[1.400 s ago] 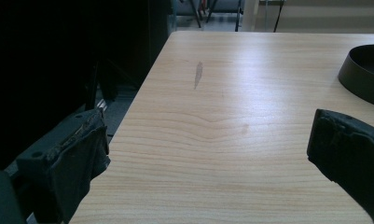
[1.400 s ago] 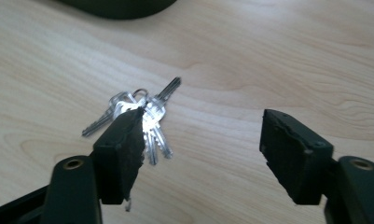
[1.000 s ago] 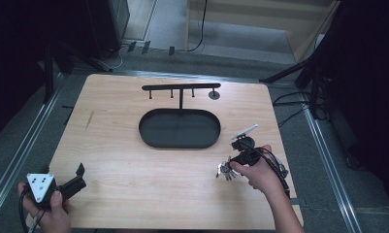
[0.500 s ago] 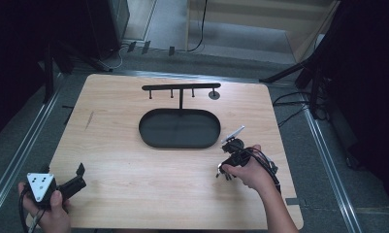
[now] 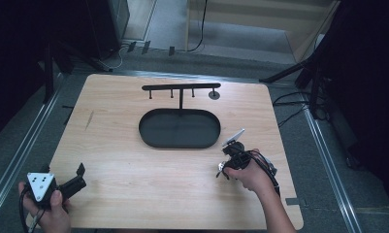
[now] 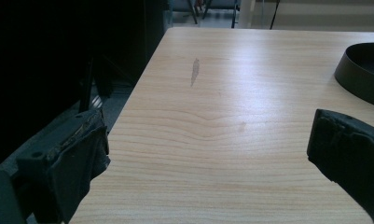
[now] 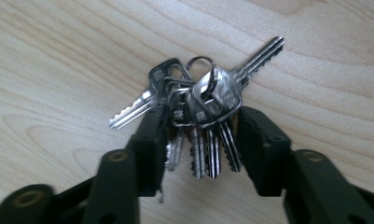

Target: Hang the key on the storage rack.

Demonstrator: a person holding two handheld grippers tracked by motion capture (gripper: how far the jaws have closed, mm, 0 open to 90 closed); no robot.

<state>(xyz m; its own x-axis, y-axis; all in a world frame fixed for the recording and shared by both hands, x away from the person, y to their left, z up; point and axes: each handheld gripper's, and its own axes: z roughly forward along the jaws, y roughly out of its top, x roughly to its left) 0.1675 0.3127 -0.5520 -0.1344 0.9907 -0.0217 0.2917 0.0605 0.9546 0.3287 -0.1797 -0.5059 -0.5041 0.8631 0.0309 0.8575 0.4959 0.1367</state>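
Pale wood grain runs across the table [image 5: 134, 145], a rounded-cornered board with a dark gap and metal rails along its left and right edges. The right gripper [image 7: 198, 135] is lowered over a bunch of keys [image 7: 198, 107] that lies on the wood near the table's right edge, just in front of the black oval tray [image 5: 180, 128]. Its jaws have just been closing, and the keys sit between them: the left jaw touches the blades on its side, while a slim gap shows at the right jaw, so the pads do not yet clamp the bunch. In the high view the right gripper [image 5: 233, 162] and keys [image 5: 222, 171] are a small cluster under the person's right hand [image 5: 250, 175].

The left gripper [image 5: 73, 179] hovers at the near left corner, its jaws wide apart with nothing between them, the table's left edge running just under its left jaw in the left gripper view. A short grey scuff [image 6: 194, 71] marks the board toward that edge.

Between the two grippers the near half of the table is bare wood. Behind the tray a black rack with hooks [image 5: 181, 90] stands near the far edge. Beyond the board lies grey floor with cables [image 5: 289, 104] and dark stands.
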